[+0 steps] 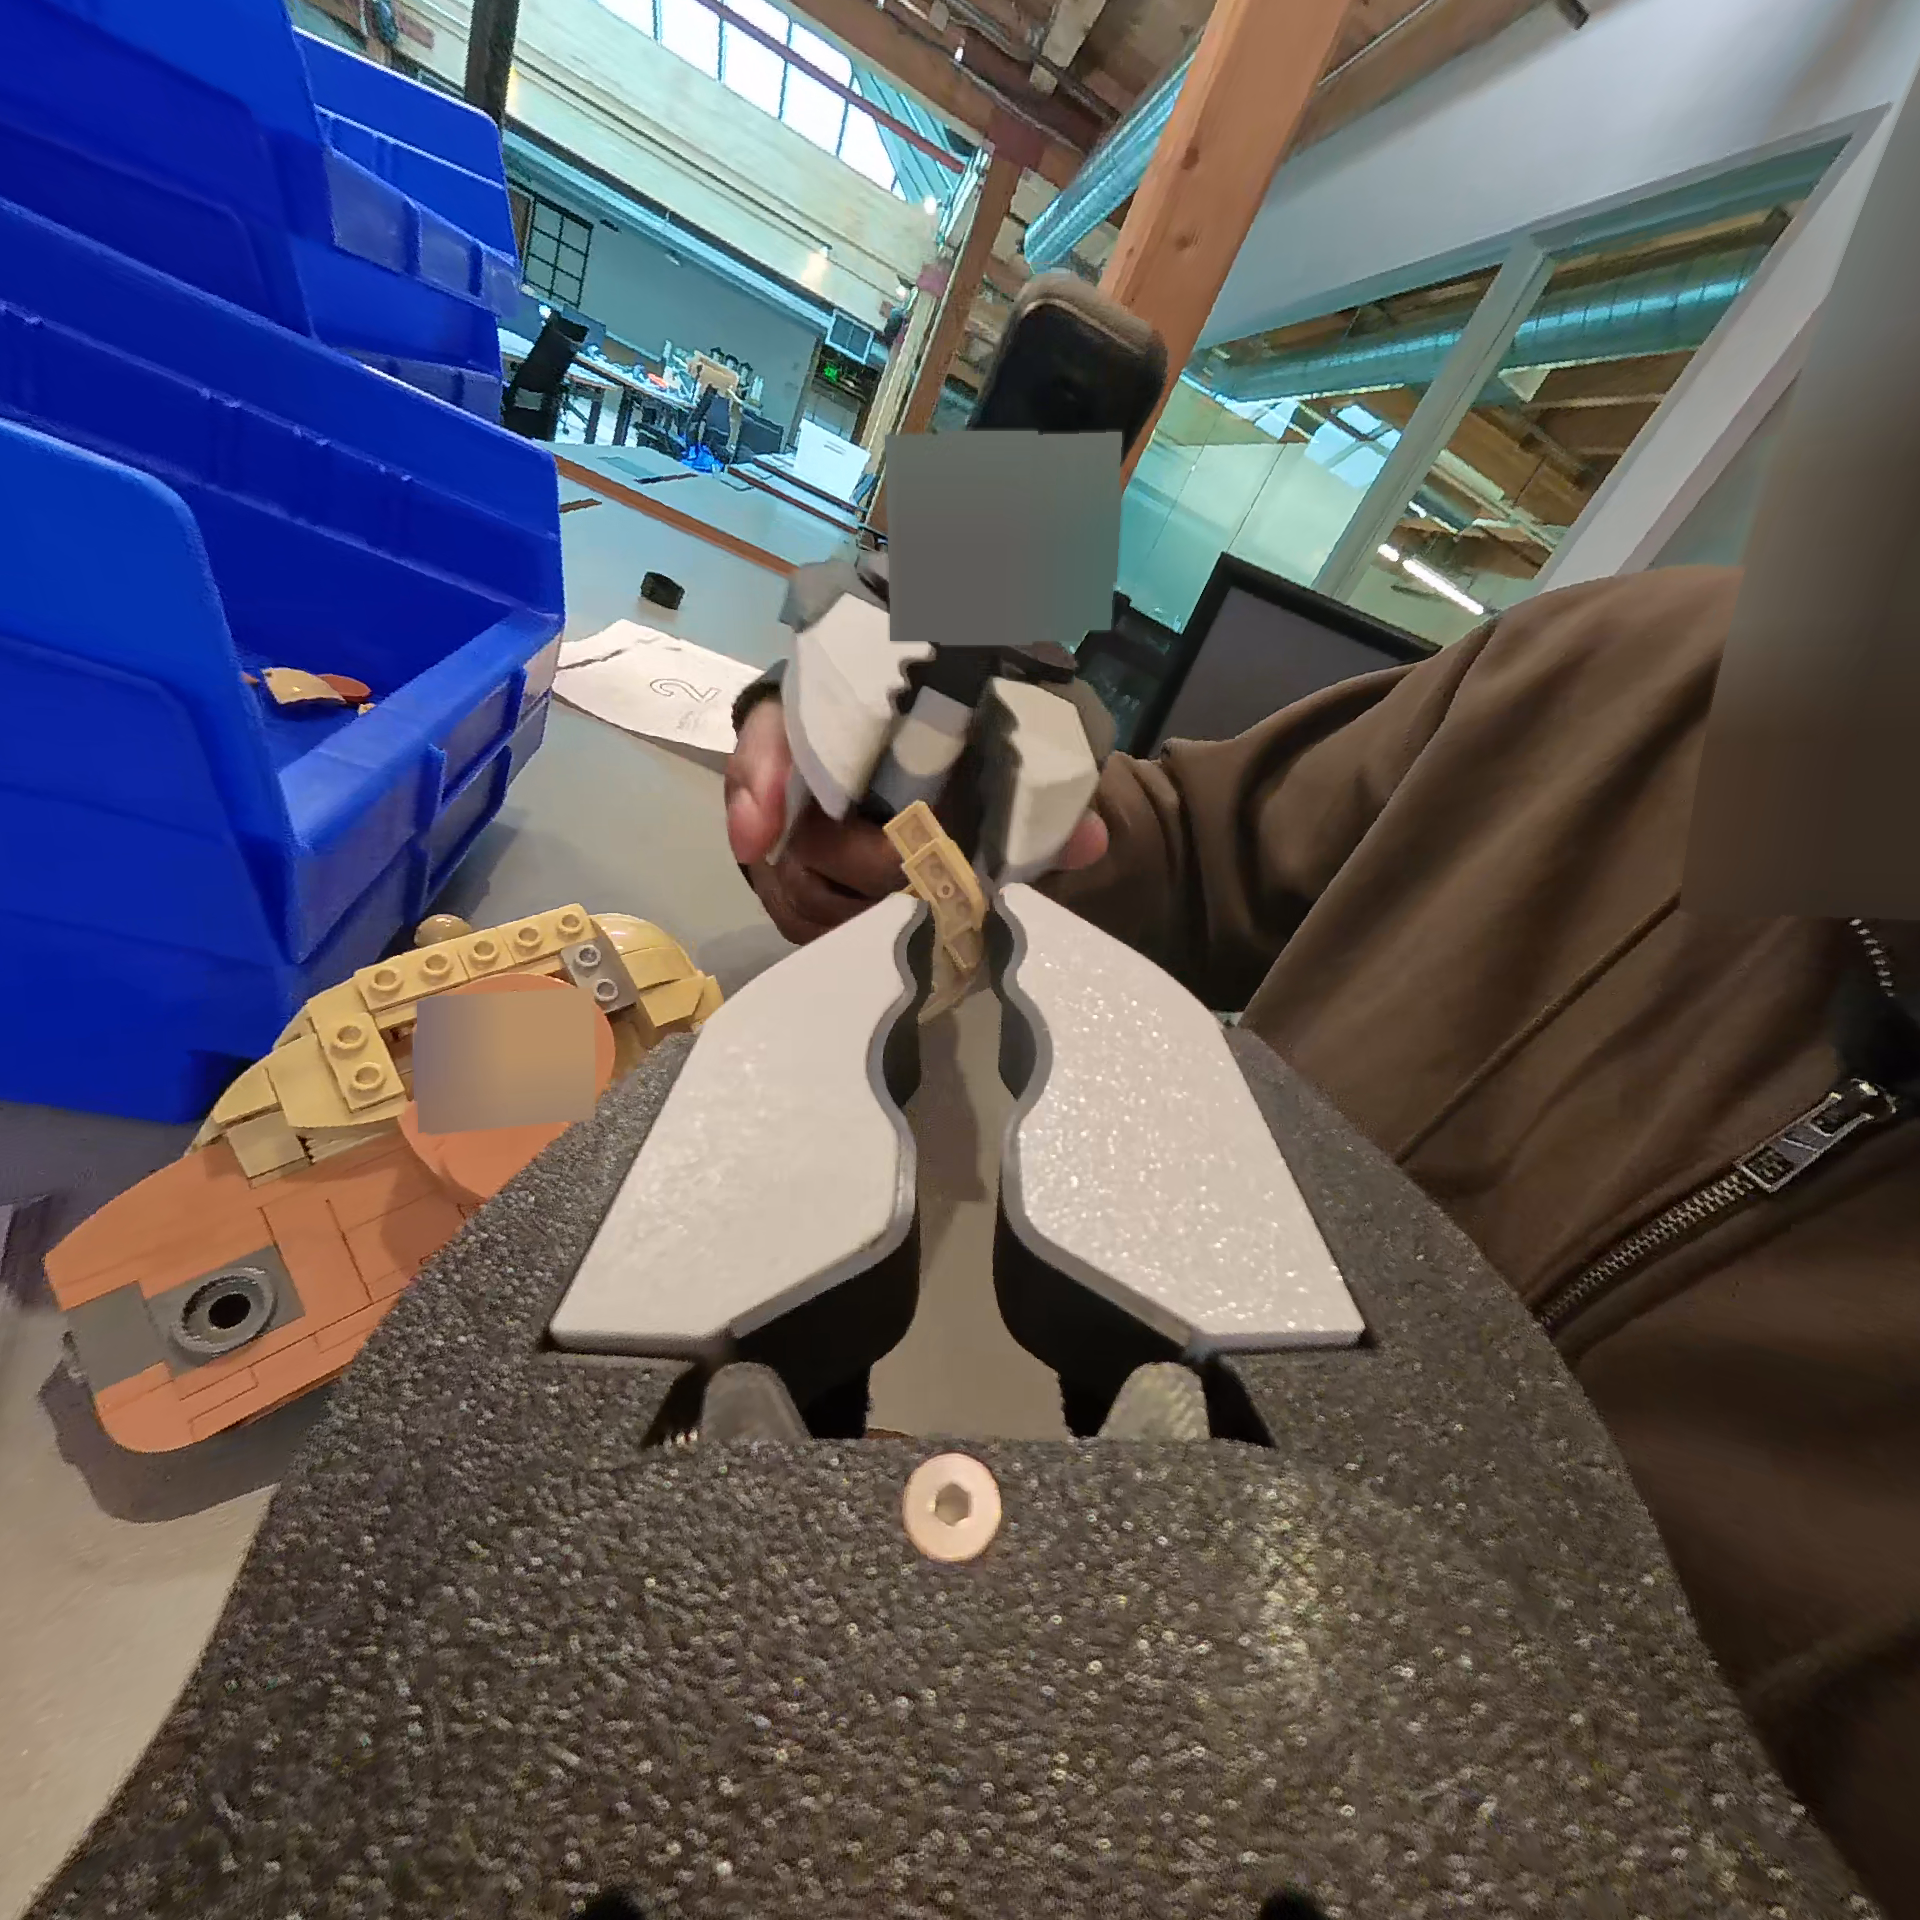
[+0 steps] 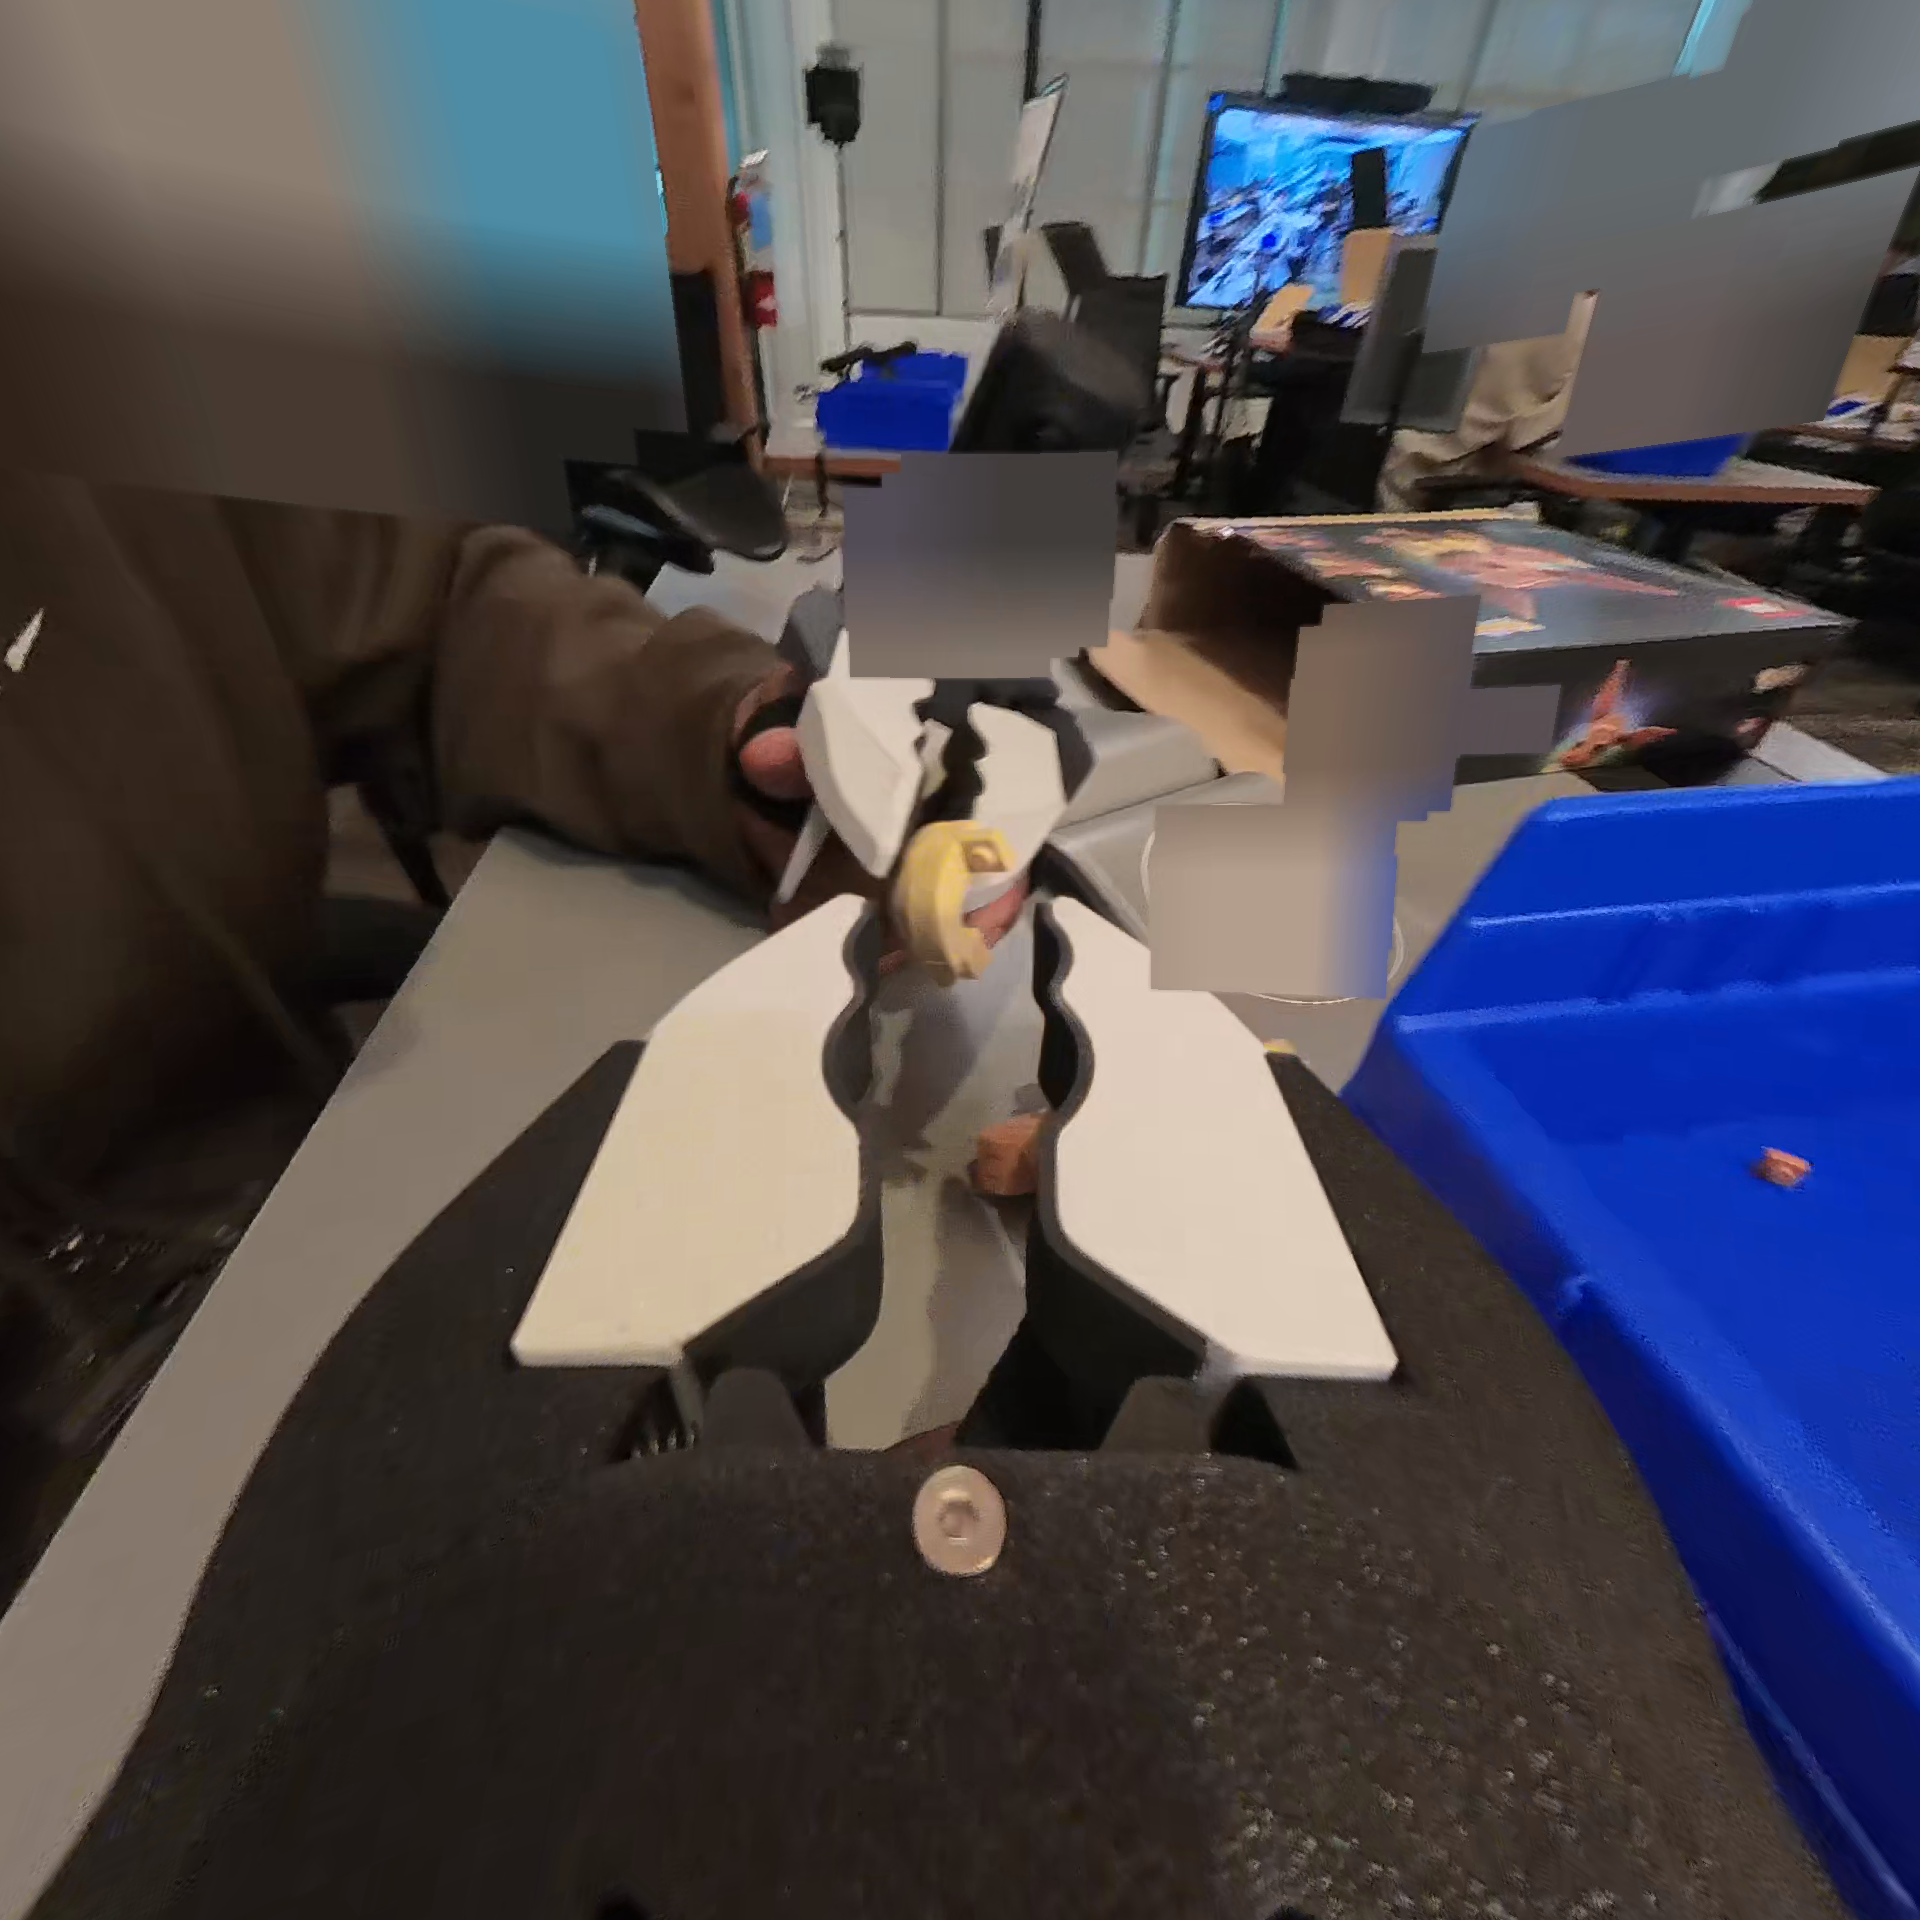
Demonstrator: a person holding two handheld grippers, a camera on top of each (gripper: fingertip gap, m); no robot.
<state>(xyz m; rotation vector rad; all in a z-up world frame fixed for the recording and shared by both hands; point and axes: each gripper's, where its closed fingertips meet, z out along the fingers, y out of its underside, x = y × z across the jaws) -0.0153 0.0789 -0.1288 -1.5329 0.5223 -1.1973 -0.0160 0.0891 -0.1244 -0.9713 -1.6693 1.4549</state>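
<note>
Your left gripper [image 1: 961, 914] clamps the lower end of the tan brick piece [image 1: 940, 873], its long axis running up out of those narrow jaws toward your right gripper [image 2: 951, 914], whose wider jaws stand apart around its upper end

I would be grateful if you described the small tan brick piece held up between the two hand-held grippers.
The tan brick piece looks like plastic: a curved, arch-like assembly of small plates, hollow undersides showing in the left wrist view. It is clamped at the tips of the left hand-held gripper, tilted, in the air above the grey table. The right hand-held gripper stands open around it.
</note>
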